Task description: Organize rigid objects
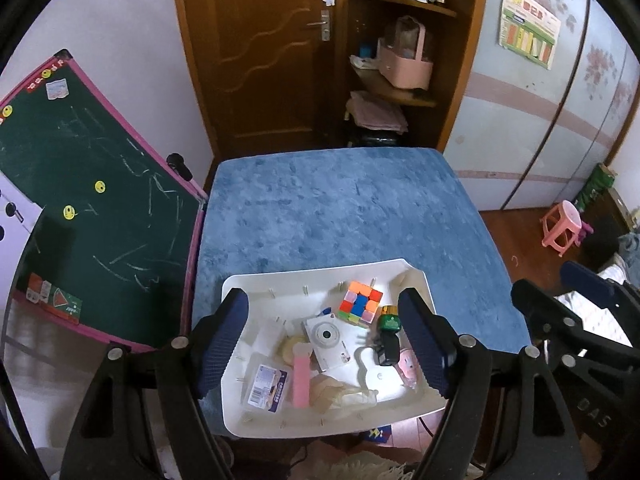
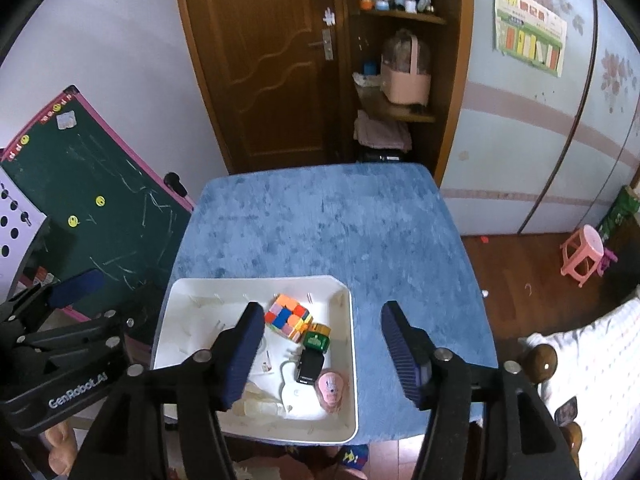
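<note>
A white tray [image 1: 280, 280] sits at the near edge of a blue-covered table [image 1: 340, 208]. In it lie a multicoloured puzzle cube [image 1: 360, 302], a white toy camera [image 1: 326, 338], a green and black object [image 1: 388, 334], a pink bar [image 1: 301, 374], a small labelled box [image 1: 266, 388] and a pink rabbit piece [image 1: 408, 366]. My left gripper [image 1: 324, 344] is open and empty above the tray. My right gripper [image 2: 320, 354] is open and empty over the tray's right rim [image 2: 352, 320]; the cube [image 2: 288, 316] shows there too.
A green chalkboard [image 1: 80, 184] with a pink frame leans at the table's left. A wooden door [image 1: 264, 40] and corner shelves [image 1: 400, 60] stand behind. A pink stool [image 2: 582, 254] is on the floor at right. A bed [image 2: 592, 360] is near right.
</note>
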`<state>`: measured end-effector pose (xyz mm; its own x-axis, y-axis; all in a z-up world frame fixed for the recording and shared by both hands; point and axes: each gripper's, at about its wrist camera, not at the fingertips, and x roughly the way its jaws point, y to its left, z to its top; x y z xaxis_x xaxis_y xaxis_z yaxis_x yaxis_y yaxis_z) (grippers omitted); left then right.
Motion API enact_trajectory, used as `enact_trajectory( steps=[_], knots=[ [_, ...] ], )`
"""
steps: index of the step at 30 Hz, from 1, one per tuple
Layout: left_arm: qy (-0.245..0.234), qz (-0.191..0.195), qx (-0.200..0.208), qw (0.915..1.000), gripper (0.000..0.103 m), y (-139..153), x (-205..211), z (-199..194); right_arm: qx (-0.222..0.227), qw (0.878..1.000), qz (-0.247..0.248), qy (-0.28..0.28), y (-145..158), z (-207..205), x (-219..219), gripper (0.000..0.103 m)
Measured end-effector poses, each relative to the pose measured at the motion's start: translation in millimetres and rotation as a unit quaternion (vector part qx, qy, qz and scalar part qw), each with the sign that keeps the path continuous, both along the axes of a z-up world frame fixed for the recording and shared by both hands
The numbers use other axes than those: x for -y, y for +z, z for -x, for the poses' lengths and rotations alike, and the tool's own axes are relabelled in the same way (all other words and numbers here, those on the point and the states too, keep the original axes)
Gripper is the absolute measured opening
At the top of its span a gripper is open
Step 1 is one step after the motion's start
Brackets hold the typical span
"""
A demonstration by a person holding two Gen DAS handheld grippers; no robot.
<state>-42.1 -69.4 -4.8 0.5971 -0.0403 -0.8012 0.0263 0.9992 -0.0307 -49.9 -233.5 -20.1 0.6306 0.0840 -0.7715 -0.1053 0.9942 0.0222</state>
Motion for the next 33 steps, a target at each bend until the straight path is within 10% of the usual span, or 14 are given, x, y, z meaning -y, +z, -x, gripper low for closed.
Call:
enact_trajectory(
  steps=[33],
  knots=[
    [0.017, -0.003, 0.0, 0.9999, 0.08, -1, 11, -11, 0.034, 0.999, 0.01, 0.013, 16, -18, 7, 0.067]
  ],
)
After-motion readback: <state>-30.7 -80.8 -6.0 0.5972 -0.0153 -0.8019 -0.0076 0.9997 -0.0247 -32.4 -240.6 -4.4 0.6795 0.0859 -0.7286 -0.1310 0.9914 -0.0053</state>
